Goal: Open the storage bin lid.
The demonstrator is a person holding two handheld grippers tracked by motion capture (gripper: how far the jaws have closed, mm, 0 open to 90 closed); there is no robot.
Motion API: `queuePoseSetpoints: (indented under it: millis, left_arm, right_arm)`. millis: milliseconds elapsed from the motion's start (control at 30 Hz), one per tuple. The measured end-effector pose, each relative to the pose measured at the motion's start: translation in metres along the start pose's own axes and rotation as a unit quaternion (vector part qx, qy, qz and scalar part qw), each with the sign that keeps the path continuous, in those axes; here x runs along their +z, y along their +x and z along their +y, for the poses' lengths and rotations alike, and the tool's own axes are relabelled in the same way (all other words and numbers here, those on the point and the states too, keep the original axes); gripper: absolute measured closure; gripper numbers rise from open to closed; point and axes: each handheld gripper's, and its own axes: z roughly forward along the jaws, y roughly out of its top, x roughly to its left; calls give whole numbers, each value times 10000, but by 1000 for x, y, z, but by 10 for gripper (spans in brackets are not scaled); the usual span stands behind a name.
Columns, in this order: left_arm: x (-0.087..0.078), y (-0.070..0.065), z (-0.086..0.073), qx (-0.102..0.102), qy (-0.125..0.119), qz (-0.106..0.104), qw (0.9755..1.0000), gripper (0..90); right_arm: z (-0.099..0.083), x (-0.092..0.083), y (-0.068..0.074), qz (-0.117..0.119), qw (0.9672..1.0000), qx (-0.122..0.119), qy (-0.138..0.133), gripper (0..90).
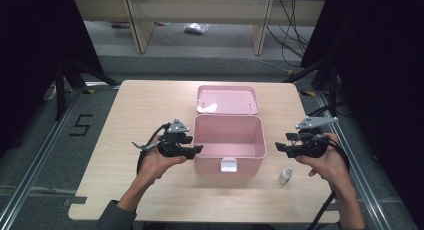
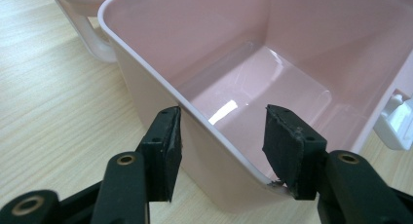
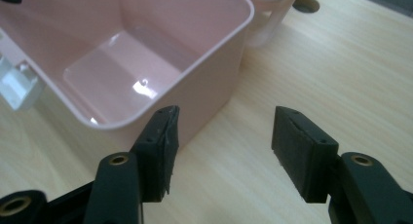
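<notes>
The pink box (image 1: pixel 229 142) sits in the middle of the desk (image 1: pixel 145 110), a bit nearer the front edge, with its lid (image 1: pixel 227 100) flipped open toward the back edge. A white latch (image 1: pixel 229 165) sticks out of its front wall.

The left gripper (image 2: pixel 221 136) has its jaws partly open, one on each side of the box's left wall, but the pads do not press on it. It looks like the job is to hold the box steady. To do that well, pinch the wall gently and keep the hand still, so the box cannot slide.

The right gripper (image 3: pixel 224 136) is open and holds nothing. It hangs over bare desk just right of the box. The small white bottle (image 1: pixel 285 176) stands near the front right corner, close to that hand. It should go down over the bottle slowly so it does not tip.

Count: one box, one lid, one latch, one bottle, two grippers.
</notes>
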Motion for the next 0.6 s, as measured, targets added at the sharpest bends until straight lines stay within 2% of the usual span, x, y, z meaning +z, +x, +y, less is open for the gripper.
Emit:
queuePoseSetpoints:
  millis: [67, 133, 167, 267, 300, 367, 400, 433, 467, 500, 533, 567, 600]
  left_arm:
    - [0, 0, 0, 0, 10, -11, 10000, 480]
    - [0, 0, 0, -31, 20, -19, 10000, 479]
    - [0, 0, 0, -4, 18, -15, 10000, 479]
    - [0, -1, 0, -38, 28, -18, 10000, 479]
    - [0, -1, 0, -27, 29, -18, 10000, 479]
    - [0, 0, 0, -15, 38, 32, 10000, 480]
    - [0, 0, 0, -11, 37, 36, 10000, 479]
    - [0, 0, 0, -14, 36, 34, 10000, 480]
    - [0, -1, 0, 14, 32, 69, 10000, 480]
    - [0, -1, 0, -61, 9, 18, 10000, 480]
    - [0, -1, 0, -27, 13, -13, 10000, 480]
    - [0, -1, 0, 19, -3, 16, 10000, 480]
    - [0, -1, 0, 11, 8, -5, 10000, 480]
  right_arm:
    - [-4, -2, 1, 9, 10000, 60, 57, 430]
    - [-7, -4, 0, 23, 9998, -20, 190, 424]
    - [-8, -4, 2, 60, 9998, 80, 185, 422]
    - [-12, -3, 4, 135, 9991, 31, 400, 416]
    - [-14, -1, 3, 102, 9991, -84, 401, 410]
    - [-15, 0, 5, 126, 9982, -28, 582, 406]
    - [-17, 3, 6, 122, 9983, -20, 562, 403]
    - [-17, 2, 7, 162, 9973, 11, 713, 400]
    - [-19, 4, 7, 123, 9978, -10, 654, 398]
    - [-19, 3, 7, 145, 9967, 7, 794, 396]
    - [-20, 5, 6, 107, 9974, -115, 701, 395]
    - [-21, 3, 7, 154, 9964, -9, 837, 395]
    - [-21, 4, 6, 138, 9961, -51, 872, 393]
